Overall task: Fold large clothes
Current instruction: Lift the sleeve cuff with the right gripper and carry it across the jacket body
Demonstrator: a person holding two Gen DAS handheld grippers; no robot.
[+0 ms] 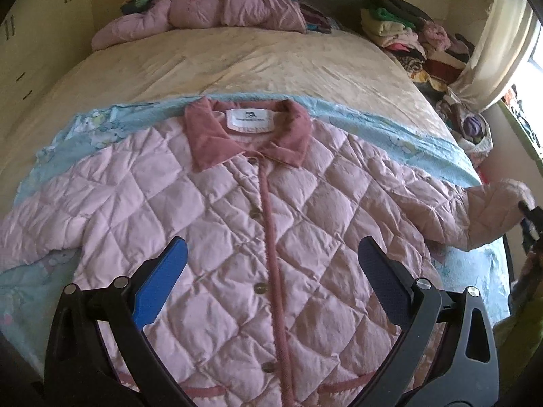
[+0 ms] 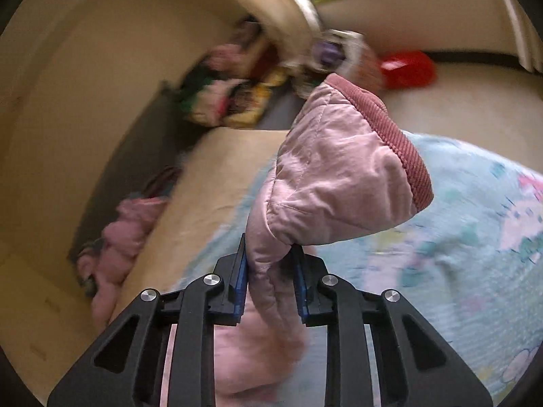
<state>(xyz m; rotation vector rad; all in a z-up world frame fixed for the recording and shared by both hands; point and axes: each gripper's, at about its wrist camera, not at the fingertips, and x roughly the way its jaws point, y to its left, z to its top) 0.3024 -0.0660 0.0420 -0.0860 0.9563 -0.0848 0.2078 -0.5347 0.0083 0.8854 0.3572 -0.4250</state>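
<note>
Jacket sleeve (image 2: 339, 169) clamped in right tool (image 2: 269, 271).

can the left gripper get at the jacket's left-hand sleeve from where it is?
Probably yes. The left gripper hangs open over the jacket, and the free sleeve lies flat and uncovered on the blue blanket. The right gripper is occupied with the other sleeve's cuff.

Cream bed (image 1: 258, 57), blue cartoon sheet (image 1: 424, 146), curtain (image 1: 502, 44), red tub (image 2: 407, 68)

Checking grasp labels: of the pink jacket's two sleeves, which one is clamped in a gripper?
The sleeve with the corduroy cuff is clamped in the right gripper; the other sleeve lies flat on the bed.
</note>
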